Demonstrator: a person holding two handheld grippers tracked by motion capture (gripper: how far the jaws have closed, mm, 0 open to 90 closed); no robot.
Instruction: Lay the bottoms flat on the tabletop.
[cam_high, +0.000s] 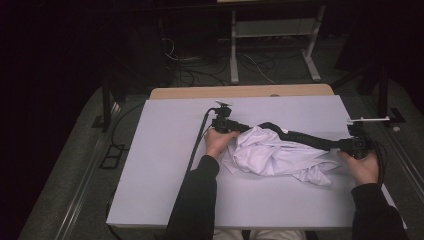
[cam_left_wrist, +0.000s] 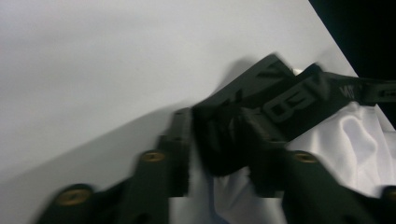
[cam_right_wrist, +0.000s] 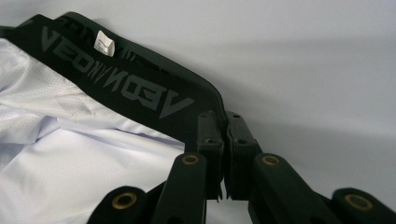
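white shorts held by the black waistband at both ends

we have a pair of white shorts lying crumpled on the pale table, a little right of its middle, with the black lettered waistband running along their far edge from one hand to the other.

our right gripper sits at the right end of that band. in the right gripper view its jaws are pressed together, pinching the end of the waistband between them, with a small white label farther along the band.

our left gripper is at the left end. in the left gripper view the picture is blurred, but a folded bunch of waistband seems to sit clamped between the narrowly parted jaws, with white cloth behind.
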